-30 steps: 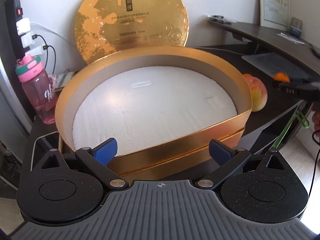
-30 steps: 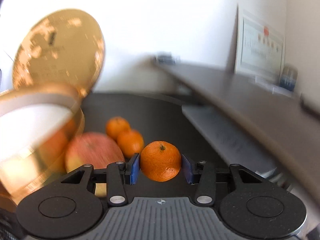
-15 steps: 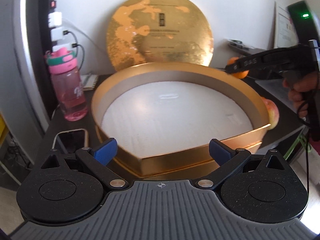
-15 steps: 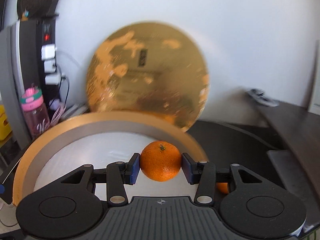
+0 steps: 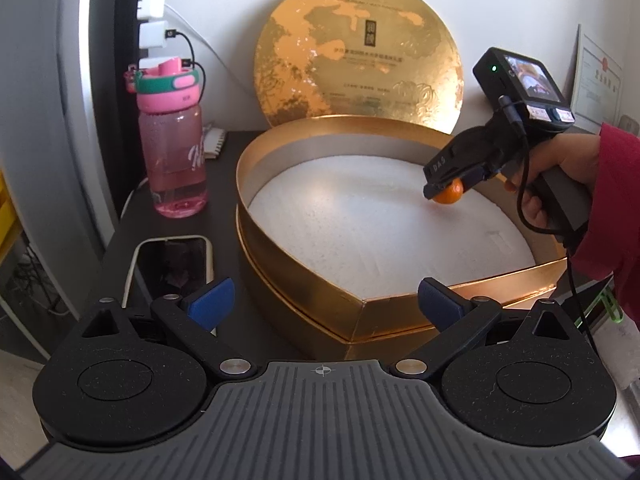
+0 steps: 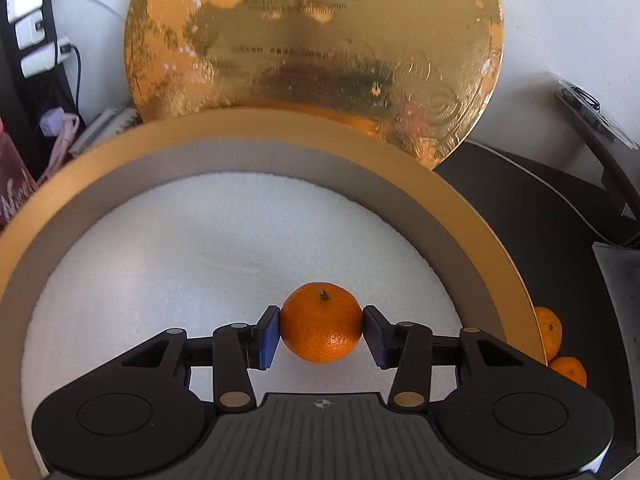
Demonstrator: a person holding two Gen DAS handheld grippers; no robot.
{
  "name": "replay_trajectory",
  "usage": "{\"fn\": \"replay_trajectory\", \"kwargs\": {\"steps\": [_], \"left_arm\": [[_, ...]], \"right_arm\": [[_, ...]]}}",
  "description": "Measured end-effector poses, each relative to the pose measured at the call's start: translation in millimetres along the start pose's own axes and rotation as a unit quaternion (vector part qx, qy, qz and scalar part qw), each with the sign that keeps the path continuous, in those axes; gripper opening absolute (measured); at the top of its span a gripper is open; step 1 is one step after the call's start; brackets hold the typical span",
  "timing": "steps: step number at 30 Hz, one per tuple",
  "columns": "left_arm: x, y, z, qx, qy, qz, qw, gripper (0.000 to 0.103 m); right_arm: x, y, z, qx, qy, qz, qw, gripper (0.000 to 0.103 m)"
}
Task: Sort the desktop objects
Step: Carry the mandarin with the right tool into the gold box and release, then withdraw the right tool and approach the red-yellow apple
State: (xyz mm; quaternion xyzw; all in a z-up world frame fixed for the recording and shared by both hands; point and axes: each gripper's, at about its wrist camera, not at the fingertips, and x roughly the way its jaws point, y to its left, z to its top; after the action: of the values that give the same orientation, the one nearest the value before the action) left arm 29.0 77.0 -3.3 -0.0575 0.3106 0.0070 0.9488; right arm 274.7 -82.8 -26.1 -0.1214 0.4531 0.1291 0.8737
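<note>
A small orange mandarin (image 6: 321,323) sits squeezed between the blue pads of my right gripper (image 6: 321,334), which is shut on it. It hangs over the white foam floor of a big gold round box (image 6: 476,232). From the left wrist view the same mandarin (image 5: 449,194) and right gripper (image 5: 445,192) are over the right side of the gold box (image 5: 288,276), held by a hand in a red sleeve. My left gripper (image 5: 326,305) stands open at the box's near rim with nothing between its fingers.
The gold lid (image 5: 360,56) leans on the wall behind the box. A pink water bottle (image 5: 172,148) and a phone (image 5: 170,268) are left of it. Two more mandarins (image 6: 554,330) lie outside the box's right wall. A shelf (image 6: 600,136) runs at the right.
My right gripper carried the mandarin leftwards from the desk beside the apple and loose mandarins to above the box's foam floor. The left gripper's view shifted left, bringing the phone and bottle into sight.
</note>
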Motion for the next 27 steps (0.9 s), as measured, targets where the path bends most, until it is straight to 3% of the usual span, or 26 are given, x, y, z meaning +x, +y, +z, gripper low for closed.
{"fn": "replay_trajectory", "kwargs": {"steps": [6,9,15,21,27], "left_arm": [[-1.2,-1.4,-1.7,-0.001,0.005,-0.003,1.0000,0.101],[-3.9,-4.8,-1.6,0.002,0.006,-0.001,1.0000,0.101],[-12.2,-15.1,-2.6,0.012,0.005,-0.001,0.9999,0.101],[-20.3,-30.6,-4.8,0.031,0.005,-0.006,0.9995,0.102],[-21.9,-47.2,-5.5,0.045,0.011,-0.016,0.9988,0.102]], "right_arm": [[-3.6,-2.6,-7.7,0.000,0.008,0.004,1.000,0.046],[-19.4,-9.4,-11.5,0.006,-0.006,0.004,1.000,0.066],[-70.4,-23.4,-36.2,0.025,-0.063,0.017,0.998,0.082],[-123.8,-36.3,-76.6,0.057,-0.137,0.057,0.987,0.085],[-159.4,-47.0,-116.4,0.086,-0.189,0.050,0.977,0.086]]}}
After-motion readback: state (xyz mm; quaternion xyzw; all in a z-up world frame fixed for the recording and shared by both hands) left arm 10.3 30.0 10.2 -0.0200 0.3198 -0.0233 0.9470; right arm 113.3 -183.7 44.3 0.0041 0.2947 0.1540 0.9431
